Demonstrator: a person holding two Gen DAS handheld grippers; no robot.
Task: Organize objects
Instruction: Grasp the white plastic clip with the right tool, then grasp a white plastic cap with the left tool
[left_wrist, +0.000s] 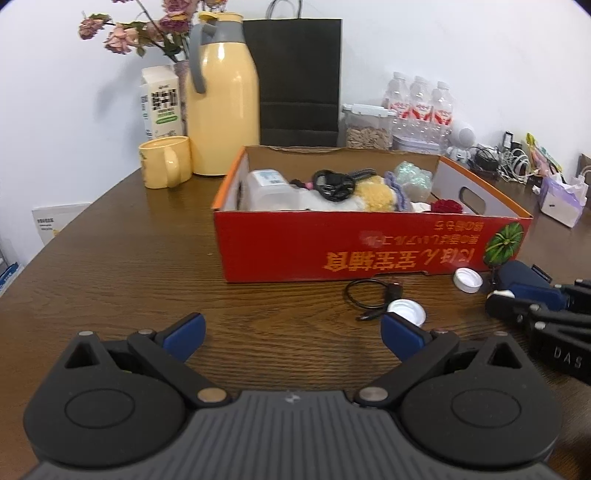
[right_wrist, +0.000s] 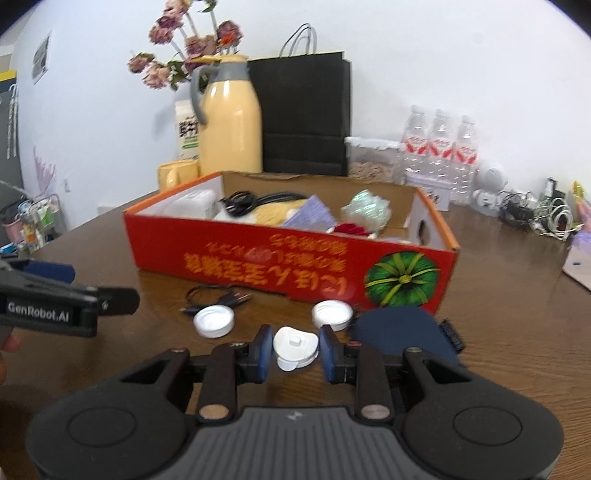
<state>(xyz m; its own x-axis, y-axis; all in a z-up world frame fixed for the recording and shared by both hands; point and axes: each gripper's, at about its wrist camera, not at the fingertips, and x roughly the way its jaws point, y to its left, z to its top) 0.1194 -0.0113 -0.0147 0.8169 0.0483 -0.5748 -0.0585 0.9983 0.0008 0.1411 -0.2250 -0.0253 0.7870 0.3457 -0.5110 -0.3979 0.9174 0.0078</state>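
Observation:
My right gripper (right_wrist: 295, 350) is shut on a small white flip-top cap (right_wrist: 295, 345), low over the brown table, in front of the red cardboard box (right_wrist: 280, 258). Two round white lids (right_wrist: 214, 322) (right_wrist: 332, 314) and a short black cable (right_wrist: 218, 297) lie on the table just before the box. A dark blue flat object (right_wrist: 402, 332) lies beside the right finger. My left gripper (left_wrist: 293, 336) stands open with nothing between its fingers, one white lid (left_wrist: 406, 312) near its right pad. The box (left_wrist: 369, 251) holds a plastic container, cables and soft items.
Behind the box stand a yellow thermos (left_wrist: 221, 103), a yellow mug (left_wrist: 166, 160), a milk carton (left_wrist: 160, 101), a black paper bag (left_wrist: 299, 77), a snack jar (left_wrist: 367, 127) and water bottles (left_wrist: 419, 101). Tangled cables (left_wrist: 509, 162) and a tissue pack (left_wrist: 561, 199) lie at the right.

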